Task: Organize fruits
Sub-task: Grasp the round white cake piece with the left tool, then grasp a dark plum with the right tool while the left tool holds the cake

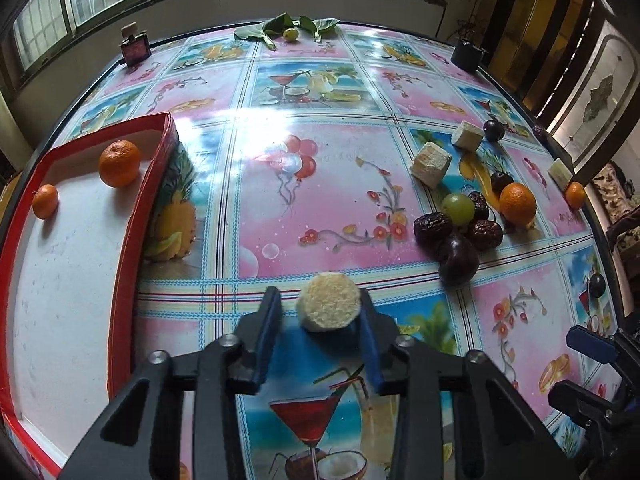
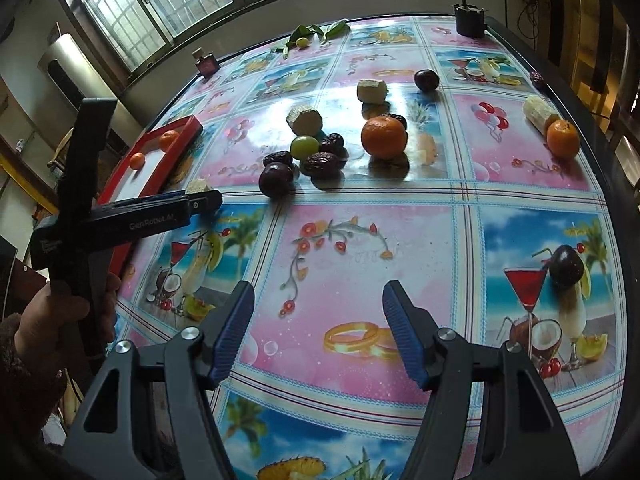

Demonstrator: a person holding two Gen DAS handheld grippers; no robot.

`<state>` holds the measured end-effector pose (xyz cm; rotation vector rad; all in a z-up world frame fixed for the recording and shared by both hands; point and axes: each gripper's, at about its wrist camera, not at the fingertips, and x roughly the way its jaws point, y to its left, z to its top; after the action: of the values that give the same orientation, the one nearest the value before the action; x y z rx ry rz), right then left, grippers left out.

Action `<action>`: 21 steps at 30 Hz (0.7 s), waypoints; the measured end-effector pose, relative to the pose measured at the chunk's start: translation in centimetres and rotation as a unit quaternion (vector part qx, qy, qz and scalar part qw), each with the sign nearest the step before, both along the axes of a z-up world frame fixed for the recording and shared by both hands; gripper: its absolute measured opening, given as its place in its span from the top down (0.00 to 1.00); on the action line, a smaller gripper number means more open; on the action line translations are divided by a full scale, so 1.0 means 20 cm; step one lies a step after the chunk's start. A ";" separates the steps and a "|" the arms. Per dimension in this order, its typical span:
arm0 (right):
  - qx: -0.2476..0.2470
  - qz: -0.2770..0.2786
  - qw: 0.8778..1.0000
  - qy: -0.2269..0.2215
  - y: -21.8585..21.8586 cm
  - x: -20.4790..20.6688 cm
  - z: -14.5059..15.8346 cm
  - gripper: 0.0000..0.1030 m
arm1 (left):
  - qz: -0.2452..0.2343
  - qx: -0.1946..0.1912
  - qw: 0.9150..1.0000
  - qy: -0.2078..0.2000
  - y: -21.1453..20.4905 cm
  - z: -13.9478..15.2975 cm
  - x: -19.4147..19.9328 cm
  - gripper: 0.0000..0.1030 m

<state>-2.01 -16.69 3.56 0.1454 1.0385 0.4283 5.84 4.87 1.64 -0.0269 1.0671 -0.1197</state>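
**Pale chunk in our left grip, tray to its left**

Our left hand-held gripper (image 1: pixel 320 308) pinches the pale fruit chunk (image 1: pixel 329 306) above the bench (image 1: pixel 340 160); the red tray (image 1: pixel 132 216) lies left. Our right hand-held gripper (image 2: pixel 319 320) hangs spread, empty, farther off.

We see our right gripper (image 2: pixel 318 332) with jaws apart over the worktop (image 2: pixel 400 216). Ahead lie a mandarin (image 2: pixel 383 137), a green grape (image 2: pixel 304 146) and a plum (image 2: pixel 275 180). Our left gripper (image 2: pixel 200 196) reaches toward the red tray (image 2: pixel 176 148).
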 end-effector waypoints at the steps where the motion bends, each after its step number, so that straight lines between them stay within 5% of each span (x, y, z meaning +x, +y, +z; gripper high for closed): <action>1: -0.003 0.005 1.000 -0.003 0.02 0.01 0.00 0.34 | 0.002 -0.002 1.000 -0.001 0.00 0.00 0.00 0.73; 9: -0.017 0.040 0.999 -0.031 0.23 0.19 -0.04 0.34 | 0.000 -0.014 1.000 0.001 0.04 0.01 -0.03 0.73; 21: 0.021 0.039 0.999 -0.015 0.34 0.40 -0.08 0.43 | 0.000 -0.049 0.999 0.009 0.11 0.00 -0.07 0.73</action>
<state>5.94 -9.98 2.00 0.1363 1.0088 0.5220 4.48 7.10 1.70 -0.1168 1.0795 -0.1714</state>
